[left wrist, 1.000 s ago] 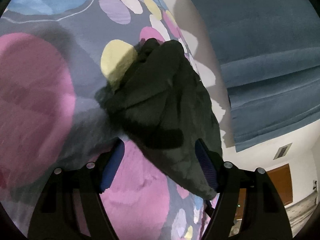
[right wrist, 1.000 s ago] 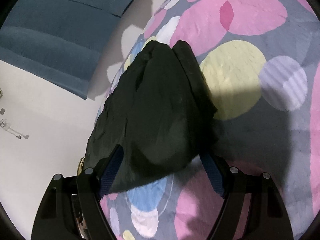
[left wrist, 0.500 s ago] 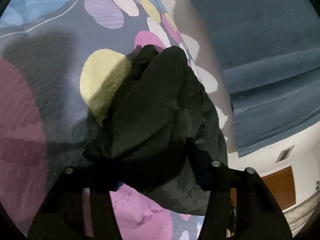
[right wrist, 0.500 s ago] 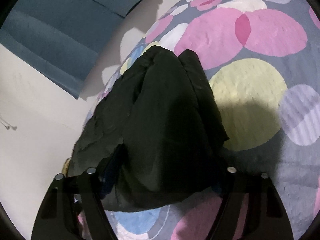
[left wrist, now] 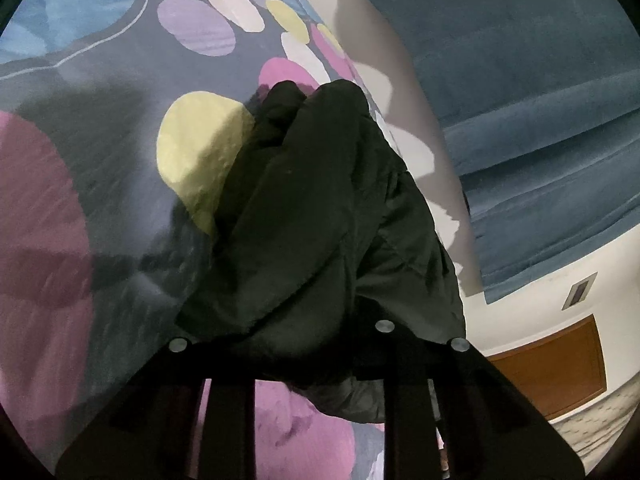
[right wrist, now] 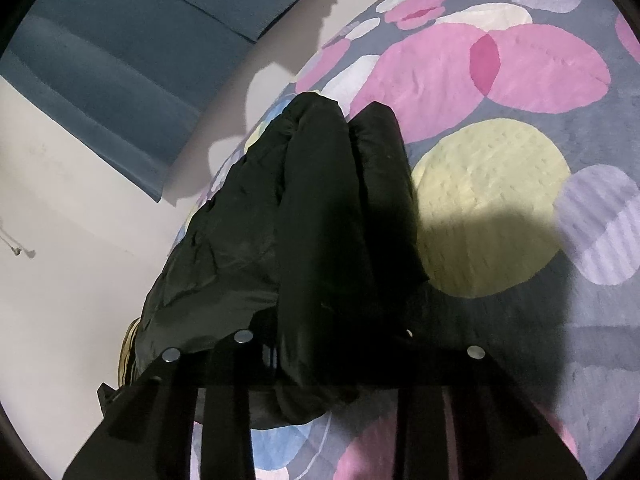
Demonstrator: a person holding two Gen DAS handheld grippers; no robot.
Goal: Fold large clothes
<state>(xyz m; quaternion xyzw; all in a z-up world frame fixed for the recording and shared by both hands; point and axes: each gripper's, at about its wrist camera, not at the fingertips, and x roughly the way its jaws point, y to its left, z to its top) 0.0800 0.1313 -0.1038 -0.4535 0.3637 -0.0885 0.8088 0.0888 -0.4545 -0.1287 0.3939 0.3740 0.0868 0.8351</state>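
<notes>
Left wrist view: the black garment [left wrist: 320,208] is seen bunched on the spotted bedspread [left wrist: 120,128], just right of its yellow spot [left wrist: 192,148]. The near end of the garment is drawn down between the arms of the left tool [left wrist: 288,344]. The jaws have just been closing and are pinched on that dark cloth; the pads themselves are hidden by it. A blue curtain [left wrist: 520,100] hangs on the wall beyond the bed edge.

Right wrist view: the same garment [right wrist: 320,220] is piled in thick folds left of the yellow spot [right wrist: 492,200], over the bed edge. Its near fold is gathered between the arms of the right tool [right wrist: 320,352], whose jaws have just been closing and are pressed on the cloth.
</notes>
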